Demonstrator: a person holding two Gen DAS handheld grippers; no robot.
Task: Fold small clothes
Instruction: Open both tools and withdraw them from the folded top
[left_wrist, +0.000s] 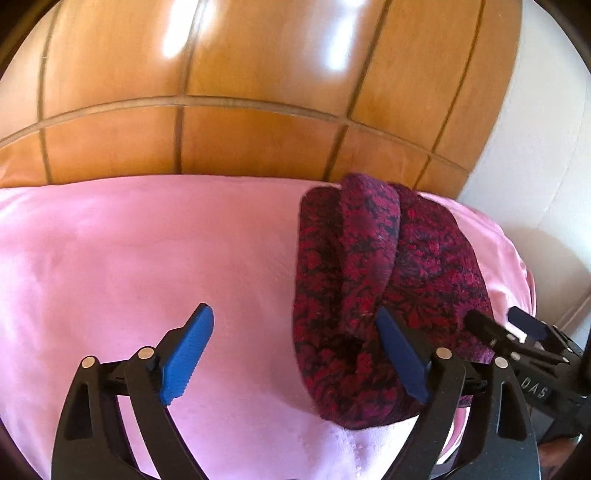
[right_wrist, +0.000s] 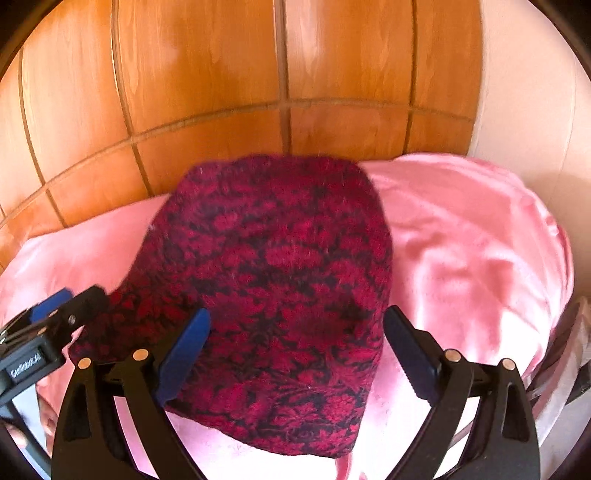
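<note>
A red-and-black patterned knit garment (left_wrist: 373, 295) lies folded on a pink cloth (left_wrist: 147, 258), with a raised fold running down its middle. My left gripper (left_wrist: 299, 350) is open and empty, just left of and over the garment's near left edge. In the right wrist view the garment (right_wrist: 280, 295) lies flat on the pink cloth (right_wrist: 461, 258). My right gripper (right_wrist: 295, 350) is open, its fingers straddling the garment's near part without holding it. The right gripper (left_wrist: 502, 328) also shows at the garment's right edge in the left wrist view. The left gripper (right_wrist: 62, 302) shows at the left.
A wooden panelled headboard (left_wrist: 258, 92) stands right behind the pink cloth. A pale wall (left_wrist: 546, 147) is to the right. The pink cloth drops away at its right edge (right_wrist: 554, 295).
</note>
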